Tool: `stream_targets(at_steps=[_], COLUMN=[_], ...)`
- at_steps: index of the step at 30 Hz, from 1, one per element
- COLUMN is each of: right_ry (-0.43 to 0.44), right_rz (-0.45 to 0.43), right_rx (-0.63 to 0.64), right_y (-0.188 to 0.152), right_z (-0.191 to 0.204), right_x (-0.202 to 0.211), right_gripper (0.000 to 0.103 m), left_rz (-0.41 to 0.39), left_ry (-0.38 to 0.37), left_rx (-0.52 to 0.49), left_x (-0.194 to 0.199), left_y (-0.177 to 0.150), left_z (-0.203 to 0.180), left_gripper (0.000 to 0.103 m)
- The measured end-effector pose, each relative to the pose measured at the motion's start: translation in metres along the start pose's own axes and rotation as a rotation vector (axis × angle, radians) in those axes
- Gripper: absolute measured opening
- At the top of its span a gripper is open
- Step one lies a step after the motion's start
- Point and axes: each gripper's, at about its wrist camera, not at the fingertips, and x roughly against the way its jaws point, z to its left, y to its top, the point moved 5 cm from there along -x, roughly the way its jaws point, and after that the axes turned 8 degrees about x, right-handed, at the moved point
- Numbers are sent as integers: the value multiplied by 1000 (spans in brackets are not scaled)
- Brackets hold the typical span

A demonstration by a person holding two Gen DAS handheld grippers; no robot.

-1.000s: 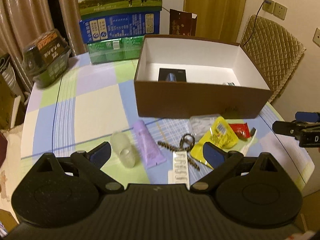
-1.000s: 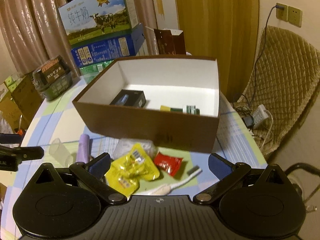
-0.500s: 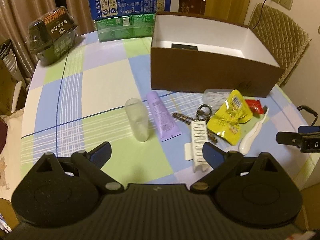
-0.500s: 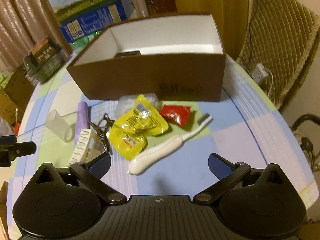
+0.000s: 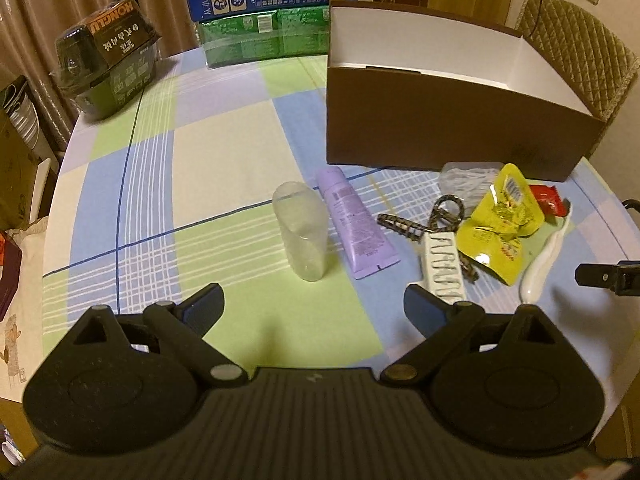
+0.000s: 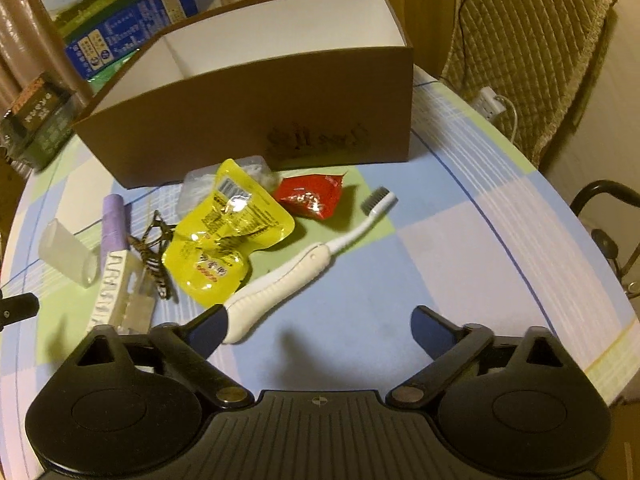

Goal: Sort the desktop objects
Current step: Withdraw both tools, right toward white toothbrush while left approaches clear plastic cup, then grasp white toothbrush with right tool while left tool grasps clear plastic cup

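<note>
Down at the near edge of the table [image 6: 500,216], the right gripper [image 6: 316,330] hangs over the white toothbrush [image 6: 296,270], jaws wide, closing, nothing between them yet; its left pad sits just beside the handle's butt. Best bet is probably shifting left so the handle sits centred before squeezing, then dropping it in the brown box [image 6: 256,120]. The left gripper [image 5: 314,308] is wide open and empty near the clear cup [image 5: 300,232]. Readable text: "HONGLU" on the dark tub [image 5: 108,68].
</note>
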Motion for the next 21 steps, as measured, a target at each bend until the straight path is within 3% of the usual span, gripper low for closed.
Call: stream_targets(at_steps=[5, 10, 18, 21], right_ry=[-17, -13, -16, -83], right_rz=[-4, -2, -36, -15], right_rx=[-33, -82, -76, 8], right_y=[5, 10, 19, 21], right_z=[-1, 0, 6, 10], right_x=[-14, -30, -47, -50], right_gripper=[63, 53, 50, 36], left_rz=[5, 16, 30, 32], left_ry=[-3, -5, -5, -2], left_rx=[-5, -5, -17, -26], left_x=[-9, -17, -26, -29], left_y=[6, 11, 16, 16], left_z=[0, 3, 5, 5], left_gripper=[94, 94, 94, 94])
